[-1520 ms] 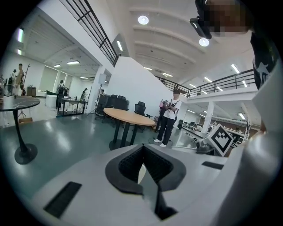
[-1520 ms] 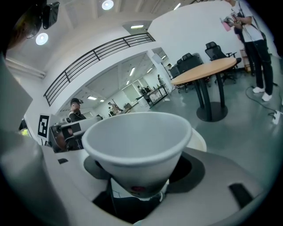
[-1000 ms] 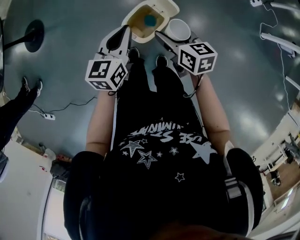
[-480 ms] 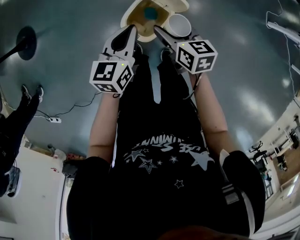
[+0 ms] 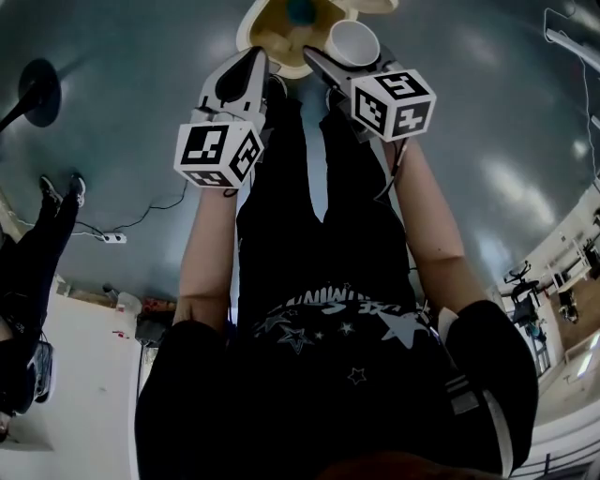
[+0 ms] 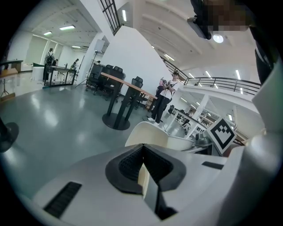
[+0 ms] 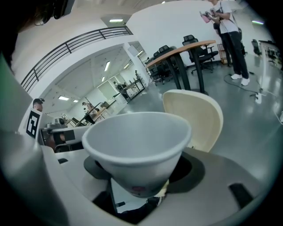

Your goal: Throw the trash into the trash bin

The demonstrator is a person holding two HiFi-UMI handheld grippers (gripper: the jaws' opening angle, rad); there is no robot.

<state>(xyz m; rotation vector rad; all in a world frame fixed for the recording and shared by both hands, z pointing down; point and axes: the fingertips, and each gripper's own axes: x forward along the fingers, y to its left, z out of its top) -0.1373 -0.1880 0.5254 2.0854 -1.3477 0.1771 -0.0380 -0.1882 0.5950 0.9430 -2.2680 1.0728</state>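
The cream trash bin (image 5: 272, 42) stands open at the top edge of the head view, with something blue (image 5: 300, 11) inside. Its raised lid (image 7: 194, 115) shows behind the cup in the right gripper view, and the lid (image 6: 148, 134) also rises beyond the left jaws. My right gripper (image 5: 342, 61) is shut on a white paper cup (image 5: 353, 42), held mouth-up beside the bin's right rim. The cup (image 7: 137, 148) fills the right gripper view between the jaws (image 7: 141, 172). My left gripper (image 5: 253, 61) points at the bin's near rim, shut, with nothing seen in it (image 6: 142, 170).
A person (image 6: 166, 95) stands near tables on black pedestal bases (image 6: 116, 121). In the head view a round black stand base (image 5: 37, 89), a power strip with cable (image 5: 112, 238) and another person's legs (image 5: 37, 234) lie to the left. My own dark clothing fills the middle.
Both grippers have come down toward the bin, which has slid to the top edge of the head view. The cup stays in the right gripper, now beside the bin's rim.
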